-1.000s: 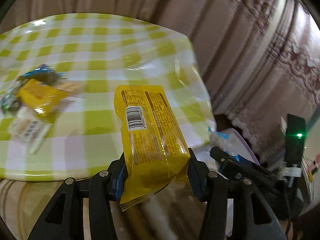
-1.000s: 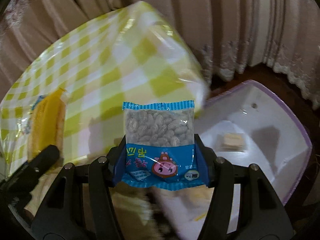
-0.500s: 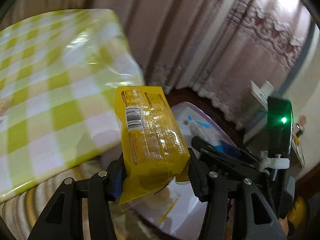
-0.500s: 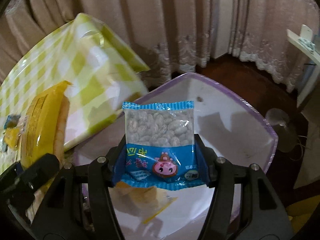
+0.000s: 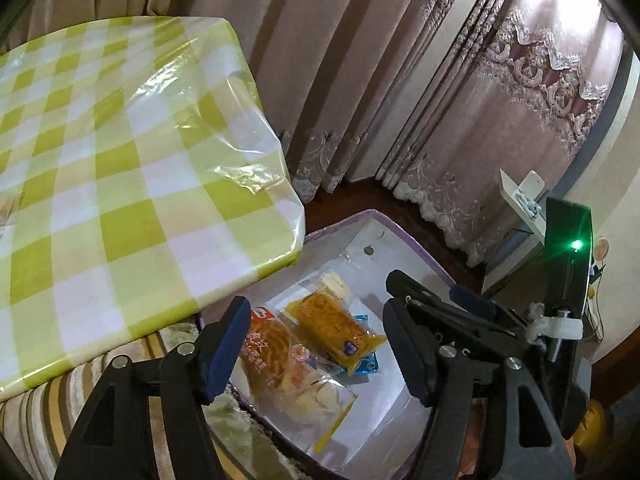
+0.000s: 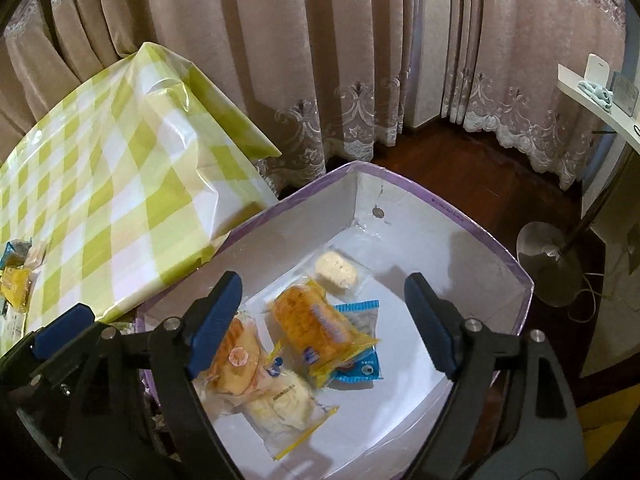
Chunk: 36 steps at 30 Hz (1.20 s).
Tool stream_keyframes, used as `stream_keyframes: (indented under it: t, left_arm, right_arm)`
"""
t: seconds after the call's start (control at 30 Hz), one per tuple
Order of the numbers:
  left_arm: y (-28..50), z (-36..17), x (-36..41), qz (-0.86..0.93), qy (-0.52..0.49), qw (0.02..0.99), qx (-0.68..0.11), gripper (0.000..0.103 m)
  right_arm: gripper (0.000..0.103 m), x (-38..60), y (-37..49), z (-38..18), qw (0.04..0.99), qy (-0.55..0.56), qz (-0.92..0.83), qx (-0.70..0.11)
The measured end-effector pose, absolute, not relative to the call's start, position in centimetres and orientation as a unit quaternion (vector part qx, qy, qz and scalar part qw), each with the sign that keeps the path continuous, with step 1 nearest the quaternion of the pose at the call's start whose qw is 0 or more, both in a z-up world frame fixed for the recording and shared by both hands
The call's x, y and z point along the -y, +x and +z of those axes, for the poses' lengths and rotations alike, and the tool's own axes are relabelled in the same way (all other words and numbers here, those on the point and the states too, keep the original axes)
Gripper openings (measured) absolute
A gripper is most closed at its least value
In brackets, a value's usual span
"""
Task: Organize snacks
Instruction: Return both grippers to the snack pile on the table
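- The yellow glossy packet [image 6: 326, 330] lies in the white box [image 6: 472, 240], over the blue crinkled peanut bag [image 6: 362, 342].
- Left gripper [image 5: 316, 354] and right gripper [image 6: 324, 318] have just been opening; nothing between the jaws.

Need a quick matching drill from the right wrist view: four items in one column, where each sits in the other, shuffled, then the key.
Items:
1. yellow packet
2. blue peanut bag
3. small pale biscuit pack
4. leftover snacks

Places:
A. partly under the yellow packet
B. on the checked tablecloth
C. toward the box's far corner
D. on top of the blue bag, mid-box

Pairs: 1-D, 2-A, 3-C, 4-B
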State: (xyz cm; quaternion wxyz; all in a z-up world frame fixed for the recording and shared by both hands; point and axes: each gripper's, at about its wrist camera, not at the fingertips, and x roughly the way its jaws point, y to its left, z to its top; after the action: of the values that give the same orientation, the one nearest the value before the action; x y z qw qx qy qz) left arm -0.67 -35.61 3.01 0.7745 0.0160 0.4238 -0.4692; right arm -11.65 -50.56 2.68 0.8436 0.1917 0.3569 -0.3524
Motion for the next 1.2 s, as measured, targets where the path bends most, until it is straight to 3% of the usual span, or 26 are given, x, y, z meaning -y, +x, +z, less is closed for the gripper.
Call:
stream_keyframes:
  t: [0.43,0.83,1.2]
  left_arm:
    - [2.0,4.2,29.6,-0.415,-0.024,0.817,-0.4,0.069]
    - [6.8,3.4,17.2,-0.304,-0.1,0.86,-0.397,0.069]
    - [9.4,2.3,6.0,-0.209,-0.144,0.884,-0.392,0.069]
  right_arm:
    - [0.091,46.8,-9.5,3.7,0.861,0.175,-0.314,-0.36]
    - [0.092,38.7,-4.1,4.0,0.886,0.151,-0.219,-0.38]
    - [0.092,30.0,1.8,3.3,0.901,0.056,-0.117,-0.414]
